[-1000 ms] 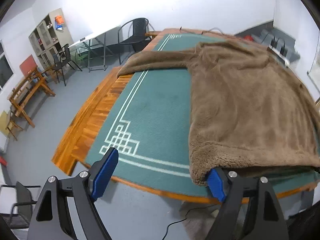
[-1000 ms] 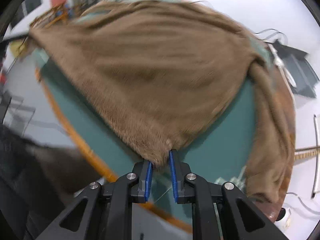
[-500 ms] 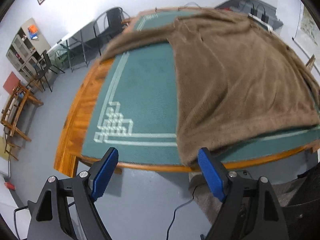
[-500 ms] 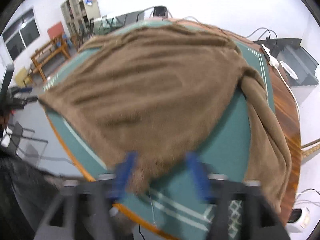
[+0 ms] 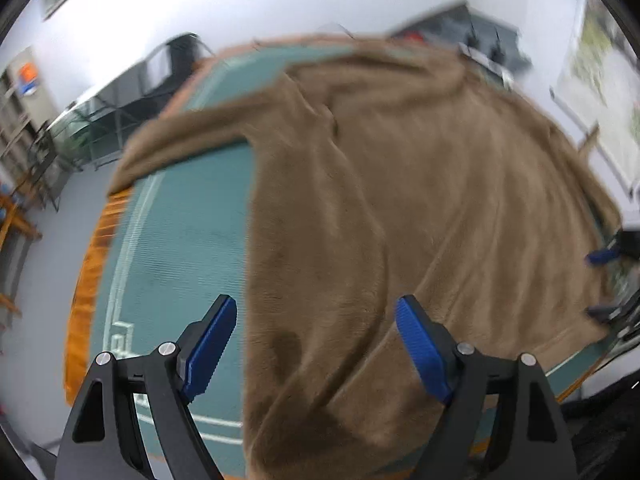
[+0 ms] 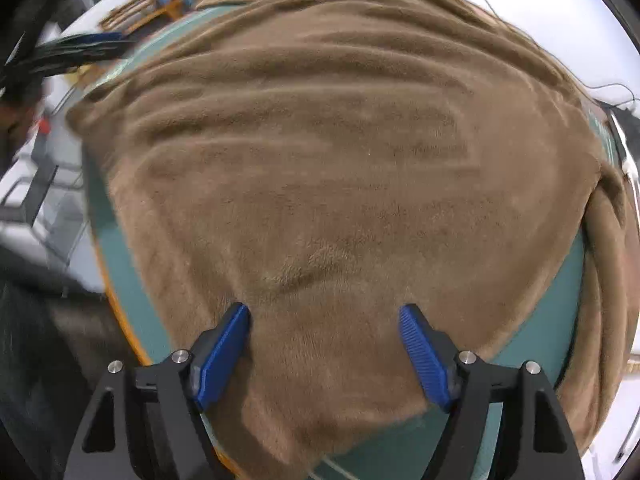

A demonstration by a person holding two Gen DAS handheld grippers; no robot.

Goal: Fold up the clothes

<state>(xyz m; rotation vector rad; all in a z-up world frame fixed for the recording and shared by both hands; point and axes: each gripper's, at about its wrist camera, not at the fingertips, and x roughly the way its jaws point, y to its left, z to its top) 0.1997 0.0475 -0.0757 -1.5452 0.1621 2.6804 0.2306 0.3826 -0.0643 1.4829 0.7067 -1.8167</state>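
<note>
fuzzy brown fleece garment [image 6: 344, 184] lies spread flat on the round table with green felt top and orange wood rim [image 5: 172, 240], covering most of the felt. pile is plush and matte, with long shallow ripples across the body. 1 sleeve [image 5: 188, 136] trails off the garment's far left side to the table rim; the other sleeve [image 6: 608, 264] is bunched in a thick roll along the garment's right edge. white line border with a key-pattern corner [image 5: 120, 332] shows on bare felt left of the garment.

left gripper [image 5: 316, 344]: black frame, 2 ribbed blue pads, jaws spread wide over the garment's near left edge, gripping nothing. right gripper [image 6: 324, 344]: same build, jaws wide apart above the garment's near hem, fleece between the pads but not pinched. left wrist view is motion-blurred.
</note>
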